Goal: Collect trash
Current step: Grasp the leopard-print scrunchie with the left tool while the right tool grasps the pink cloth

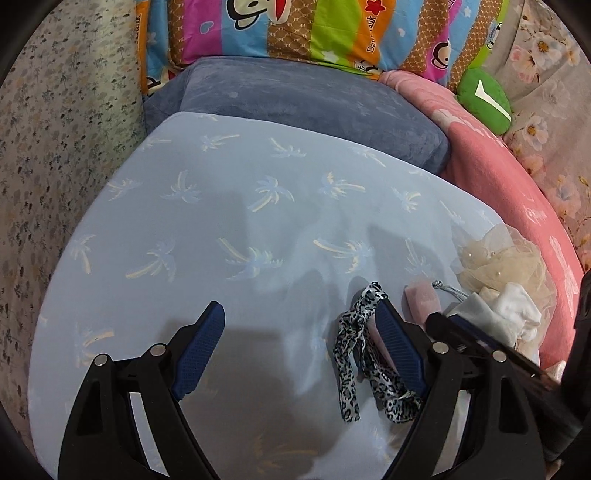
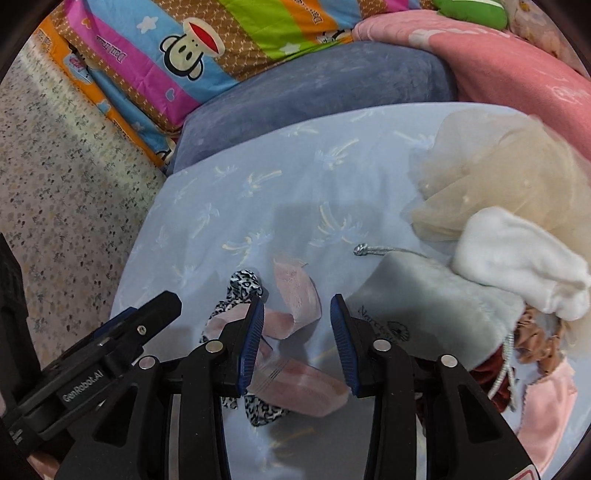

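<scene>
A leopard-print fabric band [image 1: 354,356] lies on the light blue palm-print cushion [image 1: 221,229], just inside the right finger of my left gripper [image 1: 300,313]. That gripper is wide open with nothing between its pads. In the right wrist view a pink ribbed band [image 2: 297,291] lies looped on the cushion [image 2: 229,206], and part of it runs between the fingers of my right gripper [image 2: 297,307]. The jaws stand partly apart, and the pads do not press on the band. The leopard band [image 2: 243,283] peeks out behind the gripper's left finger.
To the right lies a pile: a beige tulle piece [image 2: 495,177], a white sock [image 2: 517,254], a pale drawstring pouch [image 2: 436,302] and reddish and pink cloths [image 2: 543,398]. Behind are a grey-blue pillow [image 1: 303,96], a cartoon quilt [image 1: 295,26], a pink blanket [image 1: 498,184] and a green plush [image 1: 484,99].
</scene>
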`<state>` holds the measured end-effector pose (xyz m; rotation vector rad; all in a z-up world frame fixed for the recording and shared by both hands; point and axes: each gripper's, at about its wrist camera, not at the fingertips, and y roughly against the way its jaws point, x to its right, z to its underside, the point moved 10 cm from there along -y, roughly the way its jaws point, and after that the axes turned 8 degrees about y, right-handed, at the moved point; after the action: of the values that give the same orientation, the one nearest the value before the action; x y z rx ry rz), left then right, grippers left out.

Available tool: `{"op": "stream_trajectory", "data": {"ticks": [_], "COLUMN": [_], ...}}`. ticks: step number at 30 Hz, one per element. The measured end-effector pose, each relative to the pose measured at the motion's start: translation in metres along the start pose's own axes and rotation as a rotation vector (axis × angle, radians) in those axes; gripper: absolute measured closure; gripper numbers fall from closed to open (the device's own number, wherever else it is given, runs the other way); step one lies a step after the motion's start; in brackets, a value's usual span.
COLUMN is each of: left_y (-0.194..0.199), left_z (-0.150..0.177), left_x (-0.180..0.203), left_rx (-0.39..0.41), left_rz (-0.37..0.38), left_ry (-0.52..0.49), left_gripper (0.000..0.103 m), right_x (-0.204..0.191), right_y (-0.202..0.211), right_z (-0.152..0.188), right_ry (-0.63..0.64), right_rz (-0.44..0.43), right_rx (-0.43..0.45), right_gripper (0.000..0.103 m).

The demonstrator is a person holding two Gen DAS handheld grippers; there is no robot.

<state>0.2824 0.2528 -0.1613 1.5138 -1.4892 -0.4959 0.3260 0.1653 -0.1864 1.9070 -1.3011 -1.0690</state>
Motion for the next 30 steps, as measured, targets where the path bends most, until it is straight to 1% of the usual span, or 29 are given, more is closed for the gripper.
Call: {"op": "stream_trajectory", "data": {"ticks": [1, 3, 6, 7, 9, 12, 15, 17, 18, 20, 22, 25, 30], "left_y": [-0.002, -0.008, -0.017, -0.019, -0.023, -0.029, -0.027, -0.026, -0.025, -0.024, -0.019, -0.005, 0.024], "left_z": [0.0, 0.003, 0.008, 0.01, 0.016, 0.026, 0.03, 0.033, 0.035, 0.038, 0.041, 0.043, 0.044], "left_x": [0.001, 0.004, 0.01, 0.013, 0.019, 0.026, 0.032, 0.037, 0.039, 0.042, 0.047, 0.057, 0.082], "left_rx": [-0.006, -0.022, -0.052, -0.06, -0.075, -0.101, -0.081, -0.084, -0.087, -0.098, -0.104, -0.081, -0.041], "left_rz": [0.005, 0.019, 0.04, 0.047, 0.058, 0.064, 0.041, 0.041, 0.041, 0.045, 0.062, 0.064, 0.099], "left_ry": [0.002, 0.004, 0.003, -0.001, -0.017, -0.042, -0.077, -0.094, -0.102, -0.1, -0.091, -0.108, -0.127], "left_gripper": [0.024, 0.024, 0.029, 0.03, 0.036, 0.042, 0.045, 0.063, 0.075, 0.085, 0.087, 0.088, 0.088], "right_x": [0.0, 0.0, 0.003, 0.006, 0.012, 0.018, 0.022, 0.024, 0.026, 0.03, 0.033, 0.039, 0.057], "right_y": [-0.004, -0.009, -0.01, -0.008, -0.001, 0.012, 0.029, 0.04, 0.045, 0.056, 0.07, 0.094, 0.145], "right_z": [0.003, 0.01, 0.021, 0.025, 0.031, 0.038, 0.044, 0.048, 0.049, 0.051, 0.051, 0.05, 0.045], "right_ry": [0.003, 0.016, 0.027, 0.016, -0.01, -0.021, -0.02, -0.018, -0.017, -0.019, -0.028, -0.035, -0.055], "right_rz": [-0.002, -0.004, 0.005, 0.0, -0.004, 0.003, 0.012, 0.018, 0.023, 0.03, 0.034, 0.044, 0.071], "right_rx": [-0.01, -0.031, -0.041, -0.039, -0.028, -0.011, 0.006, 0.016, 0.021, 0.034, 0.053, 0.093, 0.18], "right_gripper": [0.082, 0.093, 0.099, 0.099, 0.1, 0.1, 0.1, 0.1, 0.1, 0.1, 0.1, 0.1, 0.1]}}
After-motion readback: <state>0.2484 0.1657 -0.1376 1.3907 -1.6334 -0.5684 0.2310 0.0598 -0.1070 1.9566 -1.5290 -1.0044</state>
